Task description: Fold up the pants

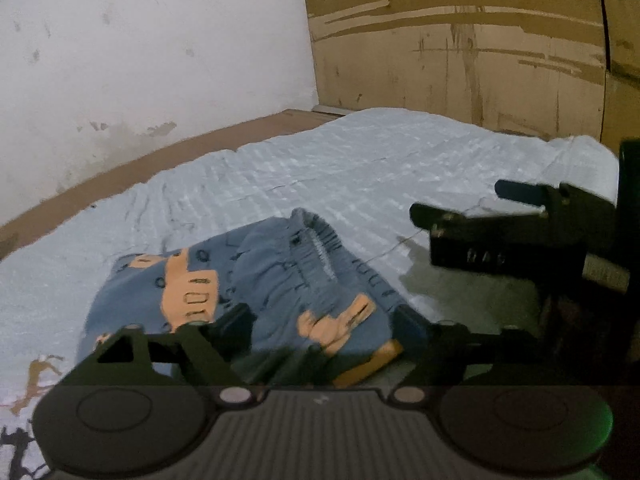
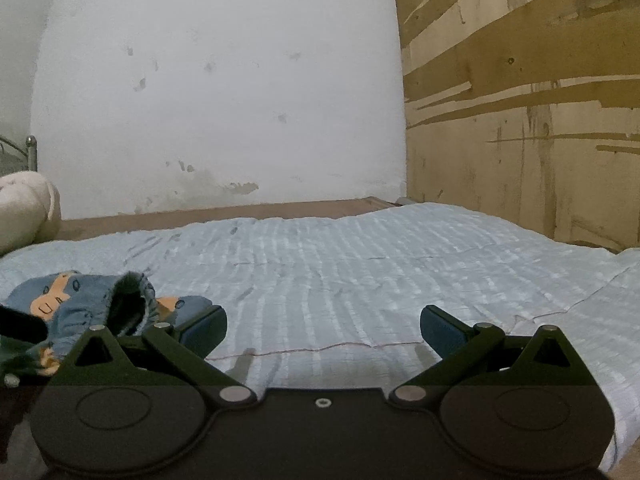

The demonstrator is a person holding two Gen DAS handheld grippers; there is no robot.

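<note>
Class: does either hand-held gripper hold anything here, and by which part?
Nothing is held. The left hand-held gripper and right hand-held gripper are open; pants lie free.

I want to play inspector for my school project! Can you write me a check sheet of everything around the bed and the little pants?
Surface: bed cover, pale blue and ribbed, wrinkled, with a loose thread lying on it.
Job's things: pants, blue with orange print, bunched in a rumpled heap, waistband up; not neatly folded.
Clutter: cream cushion at the bed's far left edge.
Grippers: left gripper open, fingers either side of the pants' near edge; right gripper open, above bare cover, pants to its left.
Cables: nothing seen.
Surroundings: white scuffed wall, worn brown board, metal bedpost.
</note>
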